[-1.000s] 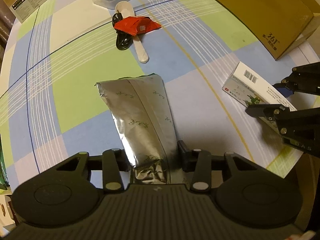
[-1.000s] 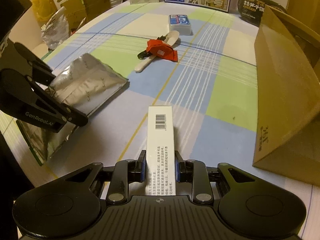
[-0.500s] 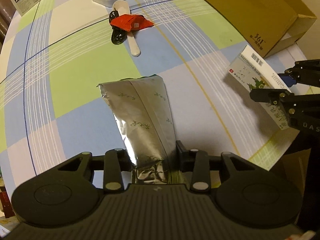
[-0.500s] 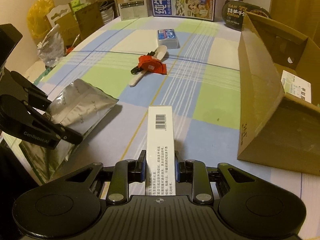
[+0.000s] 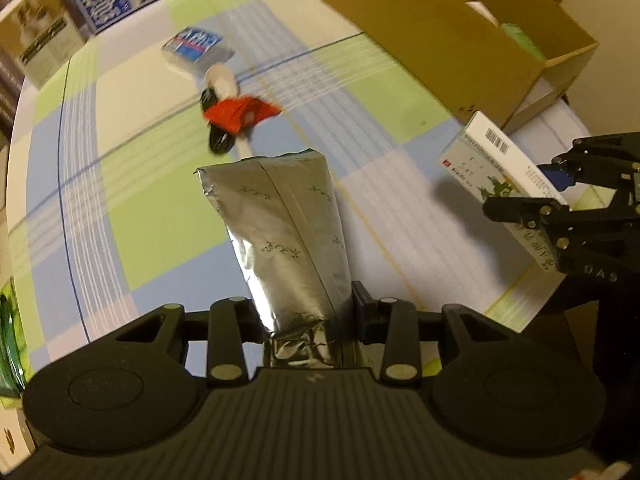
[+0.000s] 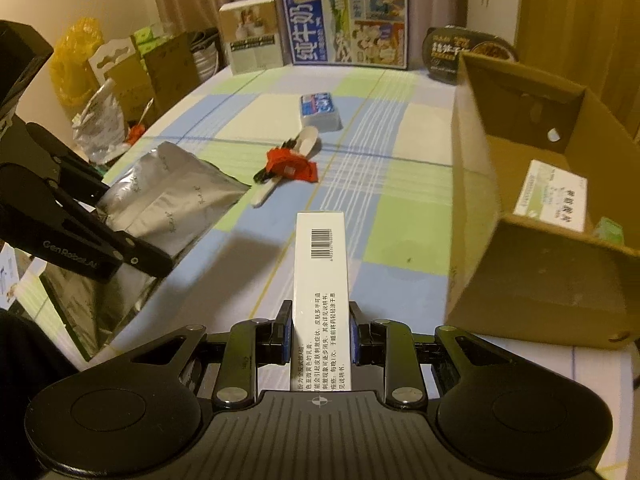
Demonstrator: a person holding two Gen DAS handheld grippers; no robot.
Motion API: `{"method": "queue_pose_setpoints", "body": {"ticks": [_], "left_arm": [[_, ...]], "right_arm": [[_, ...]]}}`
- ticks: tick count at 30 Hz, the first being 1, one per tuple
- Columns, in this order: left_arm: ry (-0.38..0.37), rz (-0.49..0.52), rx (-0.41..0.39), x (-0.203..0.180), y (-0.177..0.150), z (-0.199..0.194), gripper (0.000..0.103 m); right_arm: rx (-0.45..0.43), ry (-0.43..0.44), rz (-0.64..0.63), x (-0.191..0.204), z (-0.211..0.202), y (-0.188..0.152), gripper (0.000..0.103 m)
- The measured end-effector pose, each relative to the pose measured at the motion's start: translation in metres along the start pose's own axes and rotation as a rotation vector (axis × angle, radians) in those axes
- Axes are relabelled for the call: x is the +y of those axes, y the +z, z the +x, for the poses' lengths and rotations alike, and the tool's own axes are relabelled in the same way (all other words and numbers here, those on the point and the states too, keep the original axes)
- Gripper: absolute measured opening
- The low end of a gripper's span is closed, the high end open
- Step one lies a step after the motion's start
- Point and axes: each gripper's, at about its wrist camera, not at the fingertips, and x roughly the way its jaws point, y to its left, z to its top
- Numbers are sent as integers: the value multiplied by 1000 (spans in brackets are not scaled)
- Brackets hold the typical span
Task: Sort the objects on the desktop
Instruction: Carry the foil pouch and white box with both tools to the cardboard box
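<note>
Medicine box (image 6: 321, 280) sits pinched between the fingers of our right claw (image 6: 320, 330), lifted clear of the checked surface (image 6: 384, 184), its long axis running straight out along the claw with the barcode end leading. From there the open cardboard carton (image 6: 532, 268) lies to the right and slightly ahead, its near wall standing between the box and the hollow inside, where a flat white packet (image 6: 554, 196) already rests. We judge that the coming move turns on clearing that wall: the box must go over the rim, not into the side. The right claw is plainly the nearer one to the carton.

Our left claw (image 5: 306, 314) is closed on the crumpled lower end of a silver foil pouch (image 5: 284, 232), which stretches away from it, broad end forward and raised off the cloth. It hangs well to the left of the carton, with the right claw between them.

Farther up the surface, well apart from both claws, a red wrapper (image 6: 292, 166) lies over a white spoon (image 6: 288, 164), and a blue-topped pack (image 6: 320, 112) beyond, leaving open room.
</note>
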Motion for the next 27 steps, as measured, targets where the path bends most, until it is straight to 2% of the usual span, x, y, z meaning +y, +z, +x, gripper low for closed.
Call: {"method": "queue_pose_setpoints", "body": {"ticks": [12, 20, 27], "left_arm": [[-61, 83, -92, -51, 59, -42, 33], [-100, 128, -150, -87, 110, -65, 33], [-137, 113, -177, -112, 156, -68, 33]], "right_arm": [[-132, -44, 59, -29, -69, 33, 23], [-197, -110, 96, -76, -105, 61, 23], [-225, -163, 105, -118, -116, 81, 23]]}}
